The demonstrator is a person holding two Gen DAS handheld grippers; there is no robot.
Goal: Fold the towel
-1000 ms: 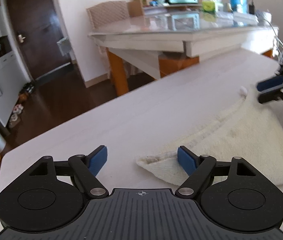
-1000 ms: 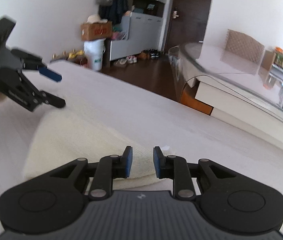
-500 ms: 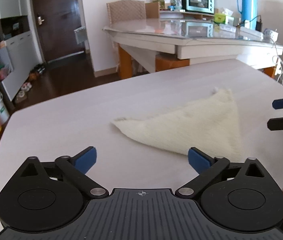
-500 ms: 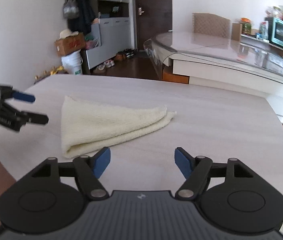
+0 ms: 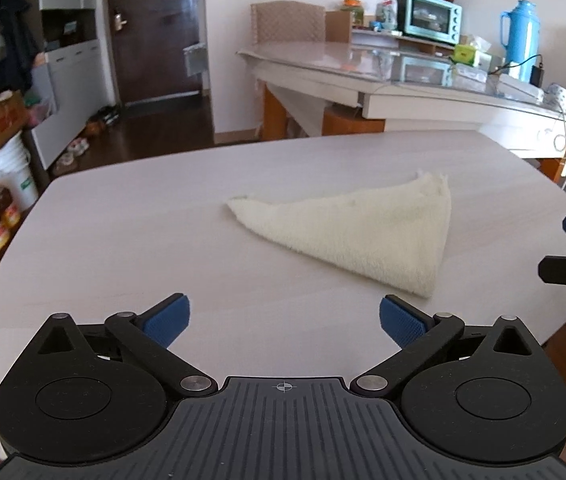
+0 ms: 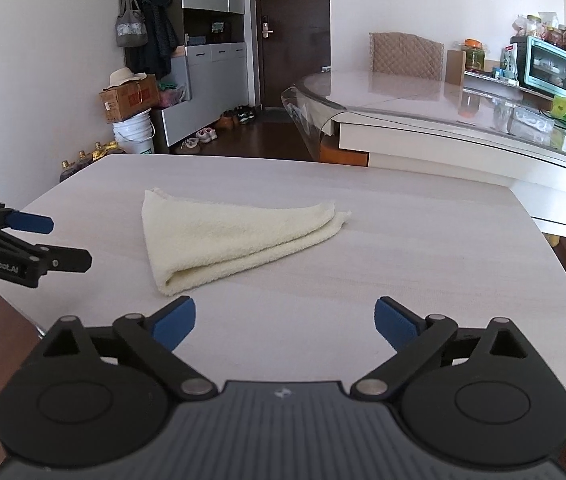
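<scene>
Pale table [image 5: 123,240] bears cream towel [image 5: 363,228] folded into a triangle

Cream towel [image 5: 363,232] on pale wood-grain table [image 5: 143,220]; black grippers' pads [image 5: 167,316] blue.

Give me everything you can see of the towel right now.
The towel is cream-white terry cloth, fluffy-looking, folded into a triangle with at least two layers; the layer edges show at its pointed corner in the right wrist view, and a rounded fold runs along its near edge there. It lies flat on the pale wood-grain table, touching only the tabletop. Both the left gripper and the right gripper are open and clear of it, nothing between their fingers.
</scene>
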